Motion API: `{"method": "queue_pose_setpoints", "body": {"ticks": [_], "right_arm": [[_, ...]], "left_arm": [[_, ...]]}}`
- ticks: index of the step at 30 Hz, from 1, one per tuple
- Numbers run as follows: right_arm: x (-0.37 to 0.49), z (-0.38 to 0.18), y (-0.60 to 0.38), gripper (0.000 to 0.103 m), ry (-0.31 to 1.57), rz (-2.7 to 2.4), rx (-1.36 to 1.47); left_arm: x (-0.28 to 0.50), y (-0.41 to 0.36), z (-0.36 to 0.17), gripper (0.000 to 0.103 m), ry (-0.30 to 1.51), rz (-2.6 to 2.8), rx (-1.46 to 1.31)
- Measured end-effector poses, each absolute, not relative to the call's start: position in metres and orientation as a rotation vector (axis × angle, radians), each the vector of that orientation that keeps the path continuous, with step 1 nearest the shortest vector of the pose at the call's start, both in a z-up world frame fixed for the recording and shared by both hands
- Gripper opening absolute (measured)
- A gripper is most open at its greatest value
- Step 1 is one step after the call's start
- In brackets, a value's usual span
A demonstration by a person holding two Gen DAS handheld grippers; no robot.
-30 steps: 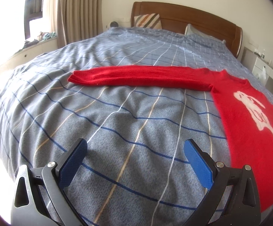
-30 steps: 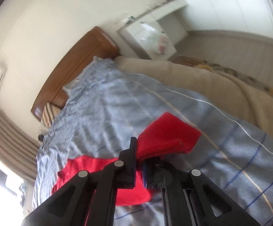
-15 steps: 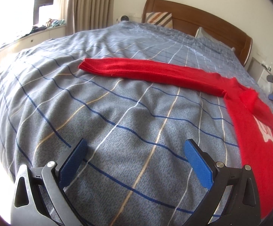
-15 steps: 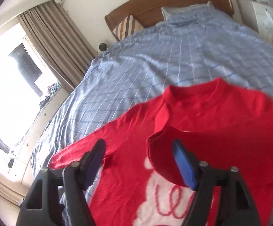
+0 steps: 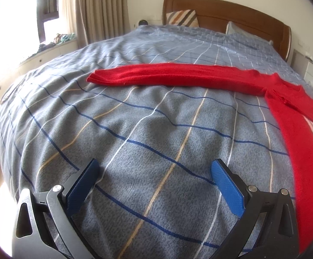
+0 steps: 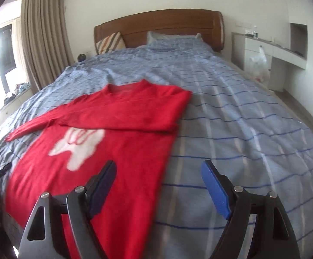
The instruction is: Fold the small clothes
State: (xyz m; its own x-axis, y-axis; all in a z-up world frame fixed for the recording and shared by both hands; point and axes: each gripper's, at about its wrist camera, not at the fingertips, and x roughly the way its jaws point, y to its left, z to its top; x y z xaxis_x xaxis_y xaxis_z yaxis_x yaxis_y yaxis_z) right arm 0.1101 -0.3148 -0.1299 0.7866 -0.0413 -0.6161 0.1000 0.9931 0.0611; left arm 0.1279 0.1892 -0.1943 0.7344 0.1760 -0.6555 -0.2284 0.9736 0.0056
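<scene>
A red sweater (image 6: 117, 133) with a white motif lies flat on the blue-grey checked bedspread (image 6: 231, 129). One sleeve (image 6: 124, 123) is folded across its chest. The other sleeve (image 5: 167, 77) stretches straight out to the left over the bed. My right gripper (image 6: 158, 166) hovers over the sweater's lower right edge, its jaws opening with nothing between them. My left gripper (image 5: 154, 163) stands open over bare bedspread, left of the sweater's body (image 5: 296, 116) and well short of the outstretched sleeve.
A wooden headboard (image 6: 156, 26) with a striped cushion (image 6: 110, 43) and a pillow stands at the far end. Curtains and a window ledge with clutter (image 5: 55, 41) run along the left. A white desk with a plastic bag (image 6: 258, 64) flanks the bed's right side.
My right gripper let go of the sleeve, which now lies folded across the chest. It opened, rolled level and drew back to the sweater's lower right edge. The left gripper hardly moved.
</scene>
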Motion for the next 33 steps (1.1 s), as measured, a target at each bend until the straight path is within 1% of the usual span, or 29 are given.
{"method": "queue_pose_setpoints", "body": {"ticks": [4,8,10,20,33], "right_arm": [[0.078,-0.153,-0.358,0.081,0.676,-0.232,0.073],[0.067,-0.175,-0.378,0.081,0.699,-0.274,0.156],[0.069,-0.175,-0.380,0.082,0.710,-0.288,0.156],[0.075,-0.186,-0.378,0.094,0.736,-0.313,0.138],[0.077,-0.187,-0.376,0.097,0.742,-0.318,0.134]], "left_arm": [[0.128,0.185,-0.197,0.103,0.709,0.238,-0.048],[0.128,0.184,-0.198,0.103,0.714,0.243,-0.042],[0.128,0.184,-0.199,0.103,0.716,0.243,-0.045],[0.128,0.183,-0.199,0.103,0.717,0.243,-0.045],[0.127,0.184,-0.200,0.103,0.719,0.241,-0.047]]}}
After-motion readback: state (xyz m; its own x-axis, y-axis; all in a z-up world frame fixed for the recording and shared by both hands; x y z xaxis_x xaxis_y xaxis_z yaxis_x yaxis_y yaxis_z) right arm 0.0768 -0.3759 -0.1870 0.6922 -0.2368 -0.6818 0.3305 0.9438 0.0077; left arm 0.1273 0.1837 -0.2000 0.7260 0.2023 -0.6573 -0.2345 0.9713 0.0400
